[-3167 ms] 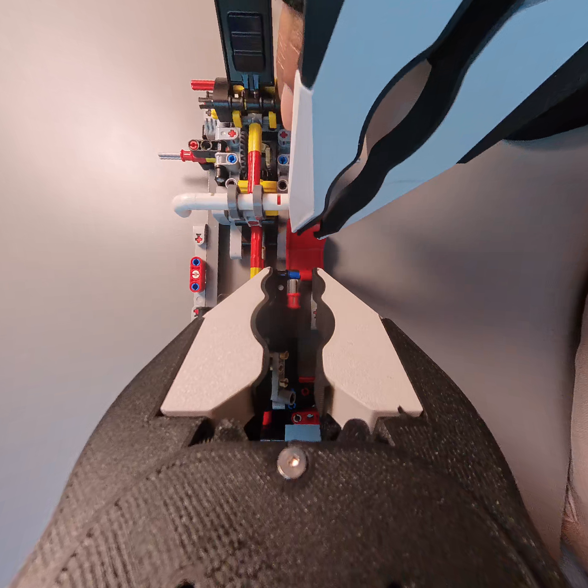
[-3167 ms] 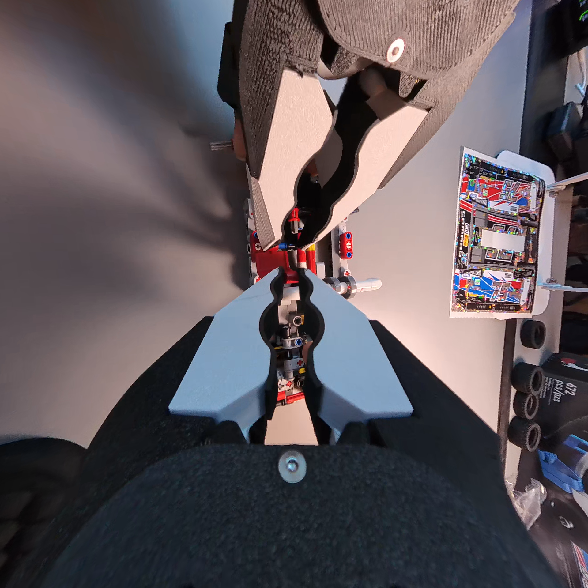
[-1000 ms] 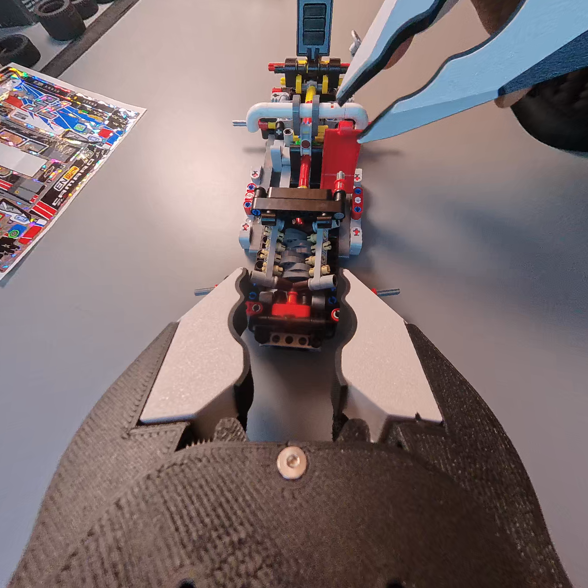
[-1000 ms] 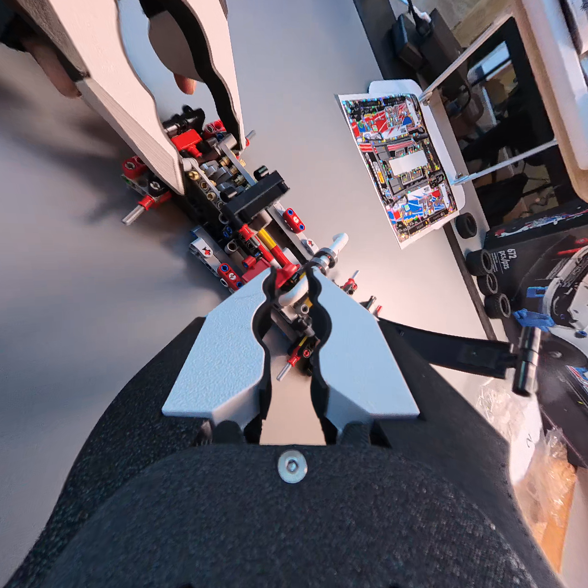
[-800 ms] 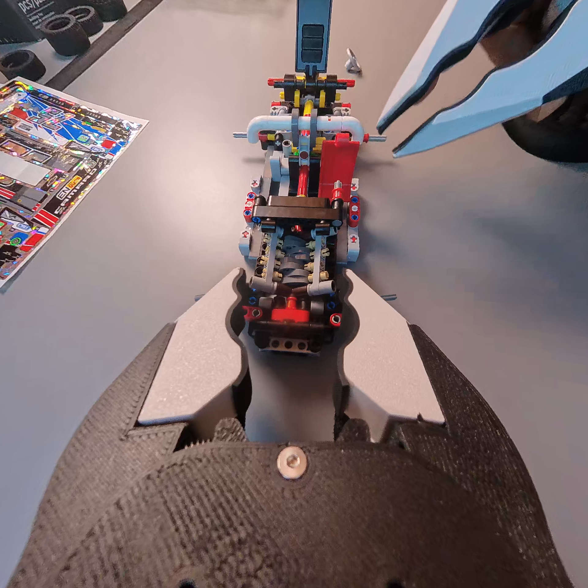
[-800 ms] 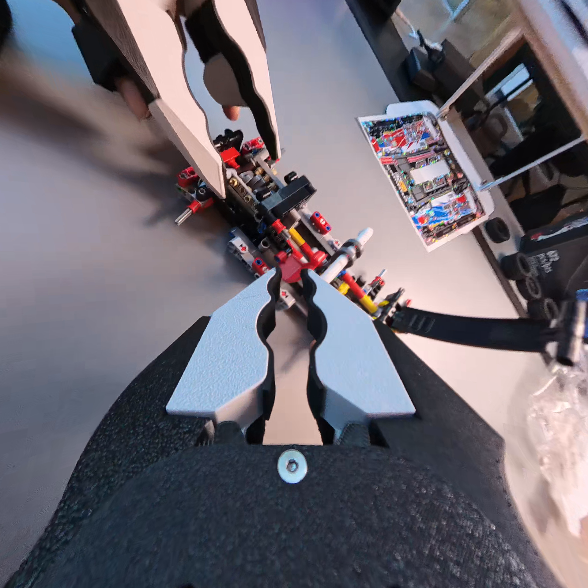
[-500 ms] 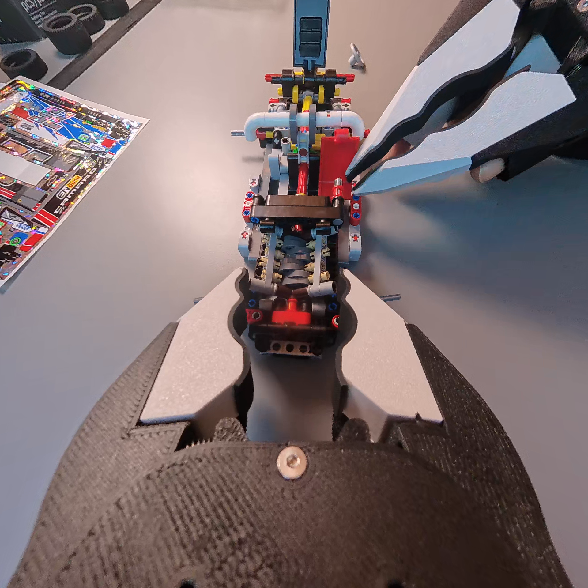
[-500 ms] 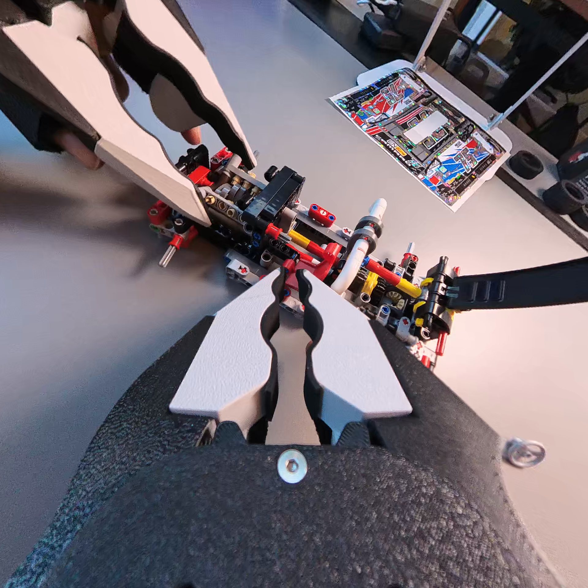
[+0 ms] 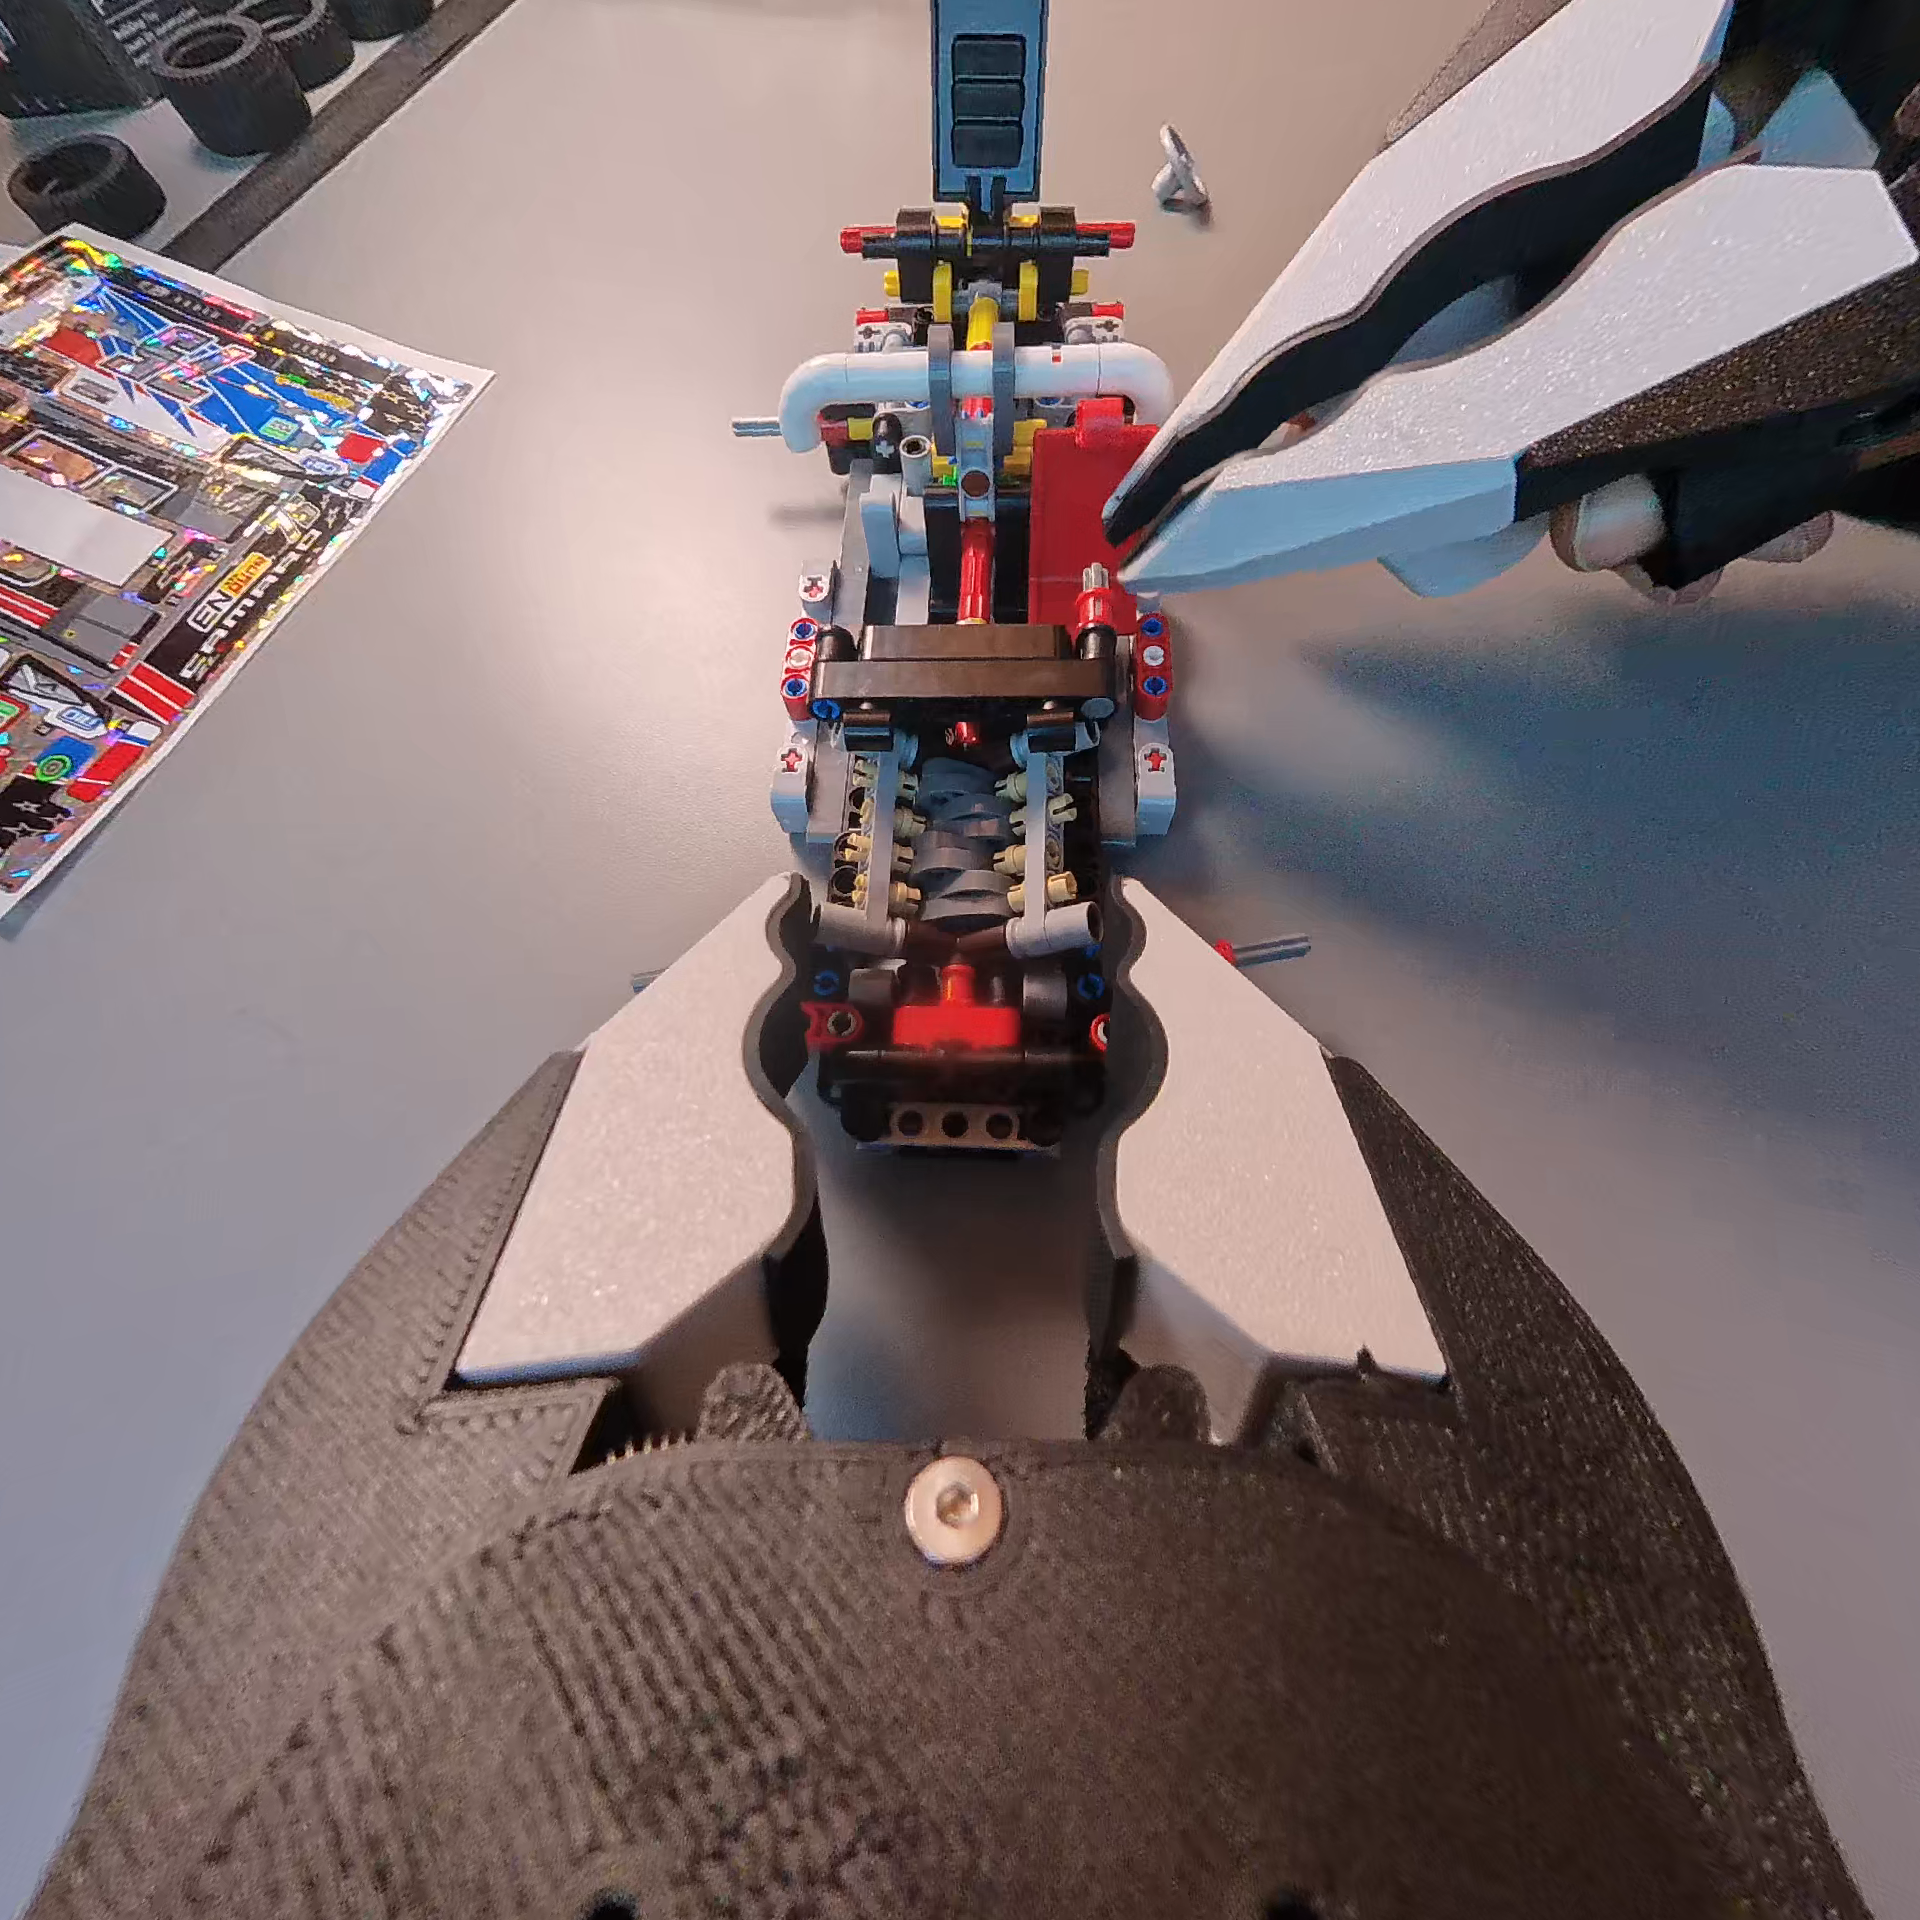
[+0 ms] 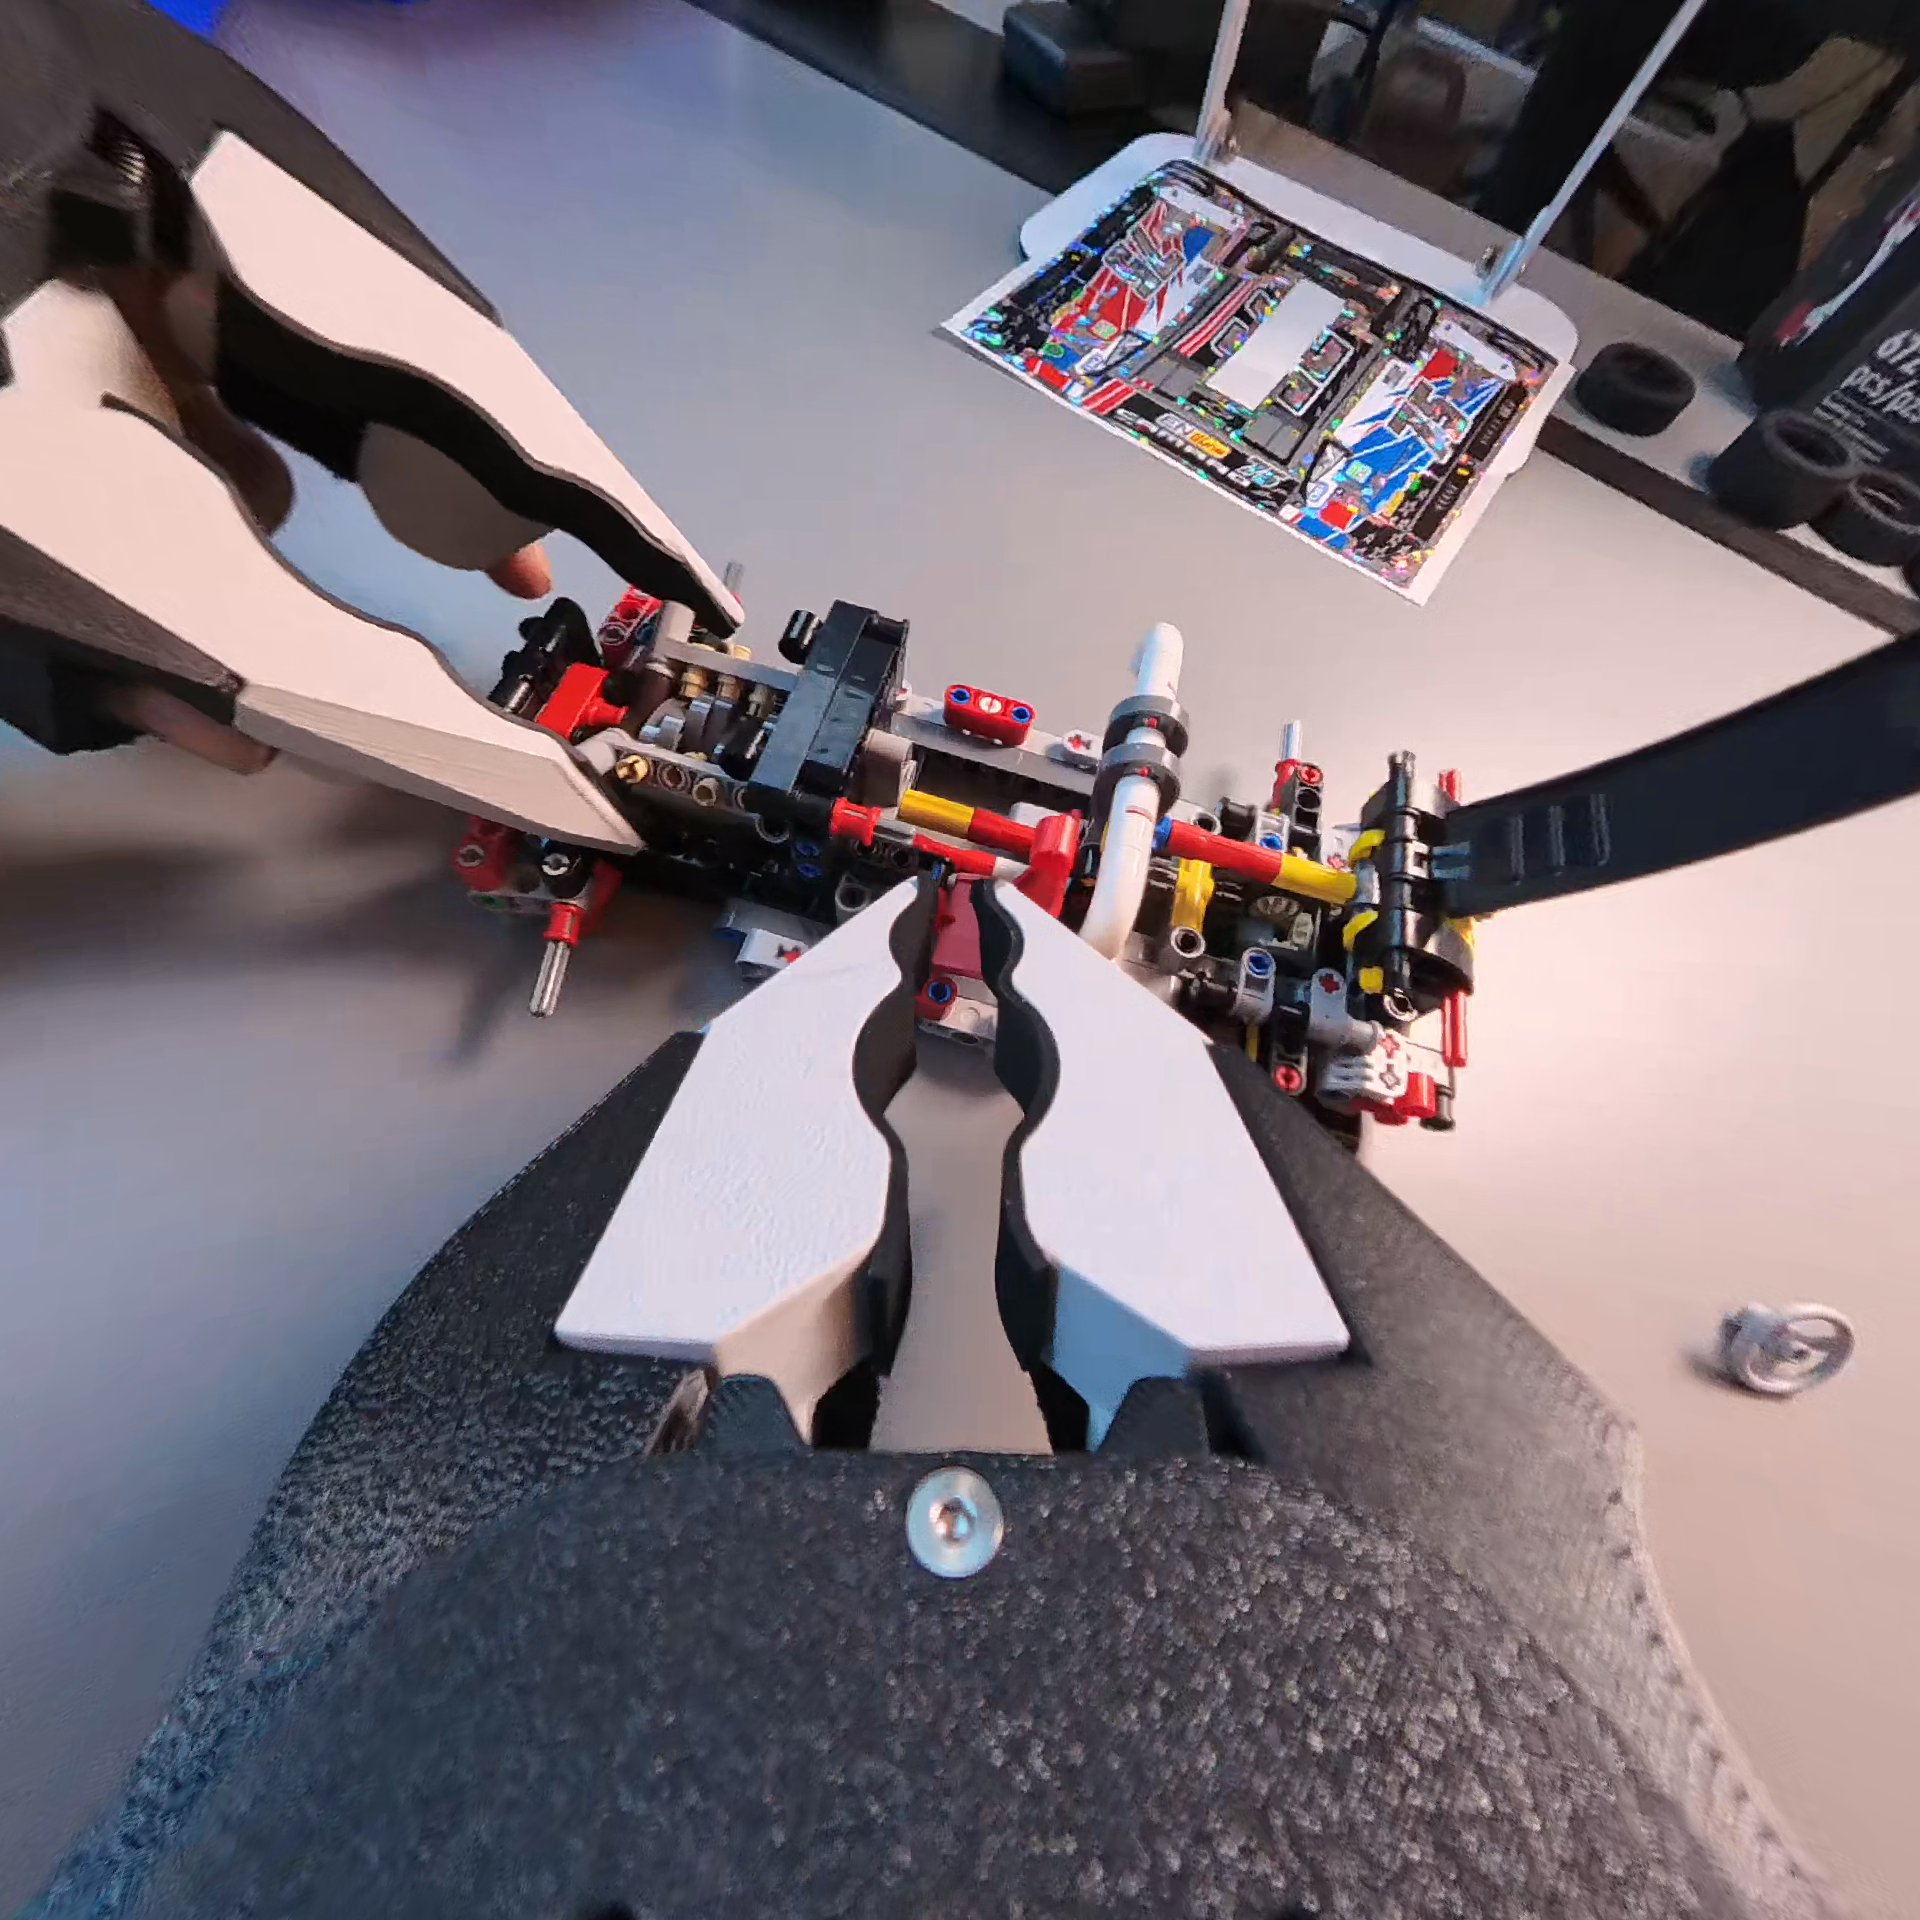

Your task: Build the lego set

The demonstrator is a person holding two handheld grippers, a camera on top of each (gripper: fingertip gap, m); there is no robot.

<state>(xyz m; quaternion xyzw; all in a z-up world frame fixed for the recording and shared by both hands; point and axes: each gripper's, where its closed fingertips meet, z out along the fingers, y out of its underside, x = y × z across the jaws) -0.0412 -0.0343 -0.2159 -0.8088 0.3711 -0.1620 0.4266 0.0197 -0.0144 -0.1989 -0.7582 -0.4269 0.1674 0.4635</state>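
Left wrist view shows the left gripper (image 9: 956, 987) with its jaws spread wide around the rear end of the lego chassis (image 9: 971, 727), one finger on each flank; they bracket the model closely, but whether the pads press the sides I cannot tell. A few seconds ago both tools held the model up on end and clamped; now it lies flat on the grey table (image 9: 468, 831), stretching straight ahead of this gripper, with the black strap-like piece (image 9: 982, 99) at its far end.

The right gripper (image 9: 1122, 540) comes in from the forward right. A second ago it was opened over the white curved tube (image 9: 971, 374), then swung away; now its tips are nearly together at the lower edge of the red panel (image 9: 1070, 509), just beside a red pin (image 9: 1091, 597). In the right wrist view the red panel's edge (image 10: 956, 925) sits in the narrow gap between the jaws, which look pinched on it, though the contact itself is partly hidden.

I judge the regrasp done: the model is down and steadied, and the work has shifted to seating or adjusting that panel. The sticker sheet (image 9: 156, 499) lies well off to the left, the loose tyres (image 9: 229, 73) beyond it, and a small grey wheel-shaped part (image 10: 1782, 1345) lies off to the right gripper's right, all untouched, so much of the build remains.
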